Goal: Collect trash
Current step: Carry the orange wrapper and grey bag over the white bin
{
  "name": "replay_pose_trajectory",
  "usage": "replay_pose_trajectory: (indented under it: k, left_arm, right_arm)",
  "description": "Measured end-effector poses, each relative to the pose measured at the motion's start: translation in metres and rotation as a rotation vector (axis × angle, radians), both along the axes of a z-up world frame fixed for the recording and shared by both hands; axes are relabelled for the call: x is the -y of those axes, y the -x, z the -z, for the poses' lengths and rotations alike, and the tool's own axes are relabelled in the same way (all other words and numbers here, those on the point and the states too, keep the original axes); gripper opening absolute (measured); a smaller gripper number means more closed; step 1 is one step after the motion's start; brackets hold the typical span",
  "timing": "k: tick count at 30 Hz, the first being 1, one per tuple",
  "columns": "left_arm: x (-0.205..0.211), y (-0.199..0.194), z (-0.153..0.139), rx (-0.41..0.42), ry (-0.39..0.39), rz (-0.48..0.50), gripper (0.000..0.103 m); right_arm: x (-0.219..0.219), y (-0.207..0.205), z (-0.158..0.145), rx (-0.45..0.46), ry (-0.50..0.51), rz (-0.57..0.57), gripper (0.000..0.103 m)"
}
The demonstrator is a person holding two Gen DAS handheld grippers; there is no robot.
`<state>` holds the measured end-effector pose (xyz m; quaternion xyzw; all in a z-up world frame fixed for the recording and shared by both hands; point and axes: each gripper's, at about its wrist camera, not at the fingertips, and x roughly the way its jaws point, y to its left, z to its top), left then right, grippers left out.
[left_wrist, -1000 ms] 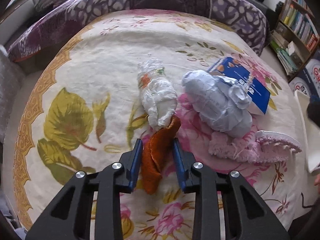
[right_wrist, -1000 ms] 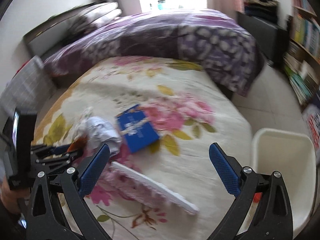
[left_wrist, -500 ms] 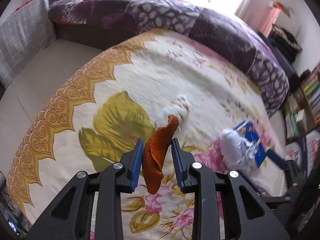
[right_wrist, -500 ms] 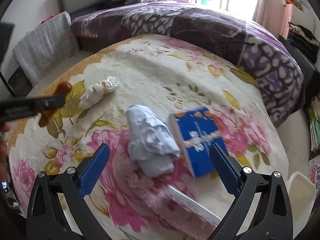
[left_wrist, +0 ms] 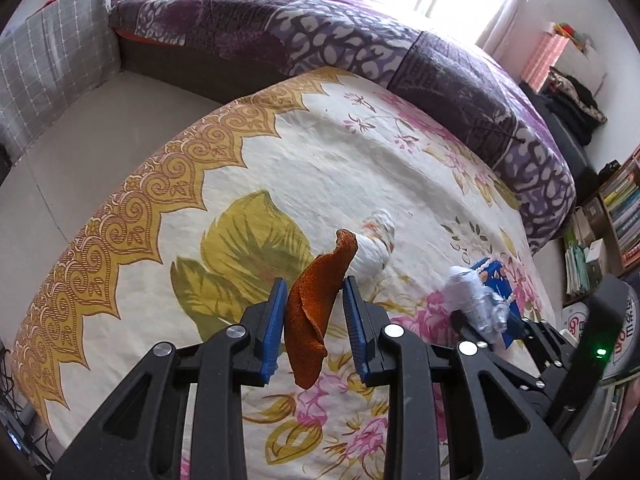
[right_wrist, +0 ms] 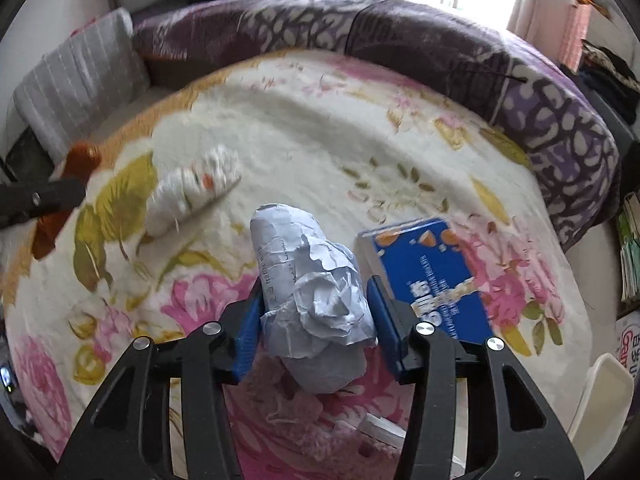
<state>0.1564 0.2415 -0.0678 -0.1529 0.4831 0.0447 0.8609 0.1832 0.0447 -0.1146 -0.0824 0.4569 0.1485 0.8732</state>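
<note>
My left gripper (left_wrist: pixel 314 320) is shut on an orange peel (left_wrist: pixel 316 308) and holds it above the floral bed cover; the peel also shows at the left of the right wrist view (right_wrist: pixel 60 196). My right gripper (right_wrist: pixel 314 320) has its jaws closed in around a crumpled ball of pale blue-grey paper (right_wrist: pixel 316 296), which also shows in the left wrist view (left_wrist: pixel 476 300). A white crumpled plastic wrapper (right_wrist: pixel 188 192) lies on the cover to the left of the paper; it shows in the left wrist view too (left_wrist: pixel 374 248).
A blue box (right_wrist: pixel 432 280) lies right of the paper ball. A pink fluffy slipper (right_wrist: pixel 304 420) lies under my right gripper. A white bin (right_wrist: pixel 600 392) stands off the bed at the lower right. A purple patterned quilt (right_wrist: pixel 400 48) lies across the back. Bookshelves (left_wrist: pixel 616 232) stand at the right.
My left gripper has lifted the orange peel off the cover and up to the left. My right gripper has moved in over the paper ball and closed from wide open onto it.
</note>
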Motion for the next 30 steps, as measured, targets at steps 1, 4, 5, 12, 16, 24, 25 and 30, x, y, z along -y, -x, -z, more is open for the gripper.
replay_pose_trajectory:
  k: [1,4,5,12,16,24,25,30]
  left_arm:
    - [0.0,0.0,-0.001,0.004,-0.001,-0.004,0.029]
    - [0.0,0.001,-0.006,0.024,-0.005,-0.018,0.029]
    - [0.0,0.002,-0.009,0.036,-0.013,-0.023,0.029]
    - [0.007,0.009,-0.028,0.105,-0.068,-0.048,0.029]
    - [0.011,0.014,-0.037,0.142,-0.071,-0.056,0.029]
    - [0.028,0.019,-0.042,0.16,-0.093,-0.044,0.029]
    - [0.03,0.02,-0.041,0.159,-0.096,-0.043,0.029]
    - [0.042,0.02,-0.038,0.15,-0.104,-0.03,0.029]
  right_arm:
    - [0.001,0.001,-0.003,0.011,-0.008,0.007,0.047]
    - [0.008,0.008,-0.02,0.055,-0.048,0.04,0.047]
    - [0.01,0.01,-0.026,0.071,-0.054,0.047,0.047]
    - [0.018,0.026,-0.057,0.157,-0.058,0.104,0.047]
    - [0.032,0.038,-0.071,0.169,-0.078,0.158,0.047]
    - [0.069,0.058,-0.076,0.14,-0.122,0.235,0.048]
    - [0.073,0.06,-0.076,0.137,-0.129,0.243,0.048]
    - [0.097,0.071,-0.068,0.136,-0.147,0.29,0.048]
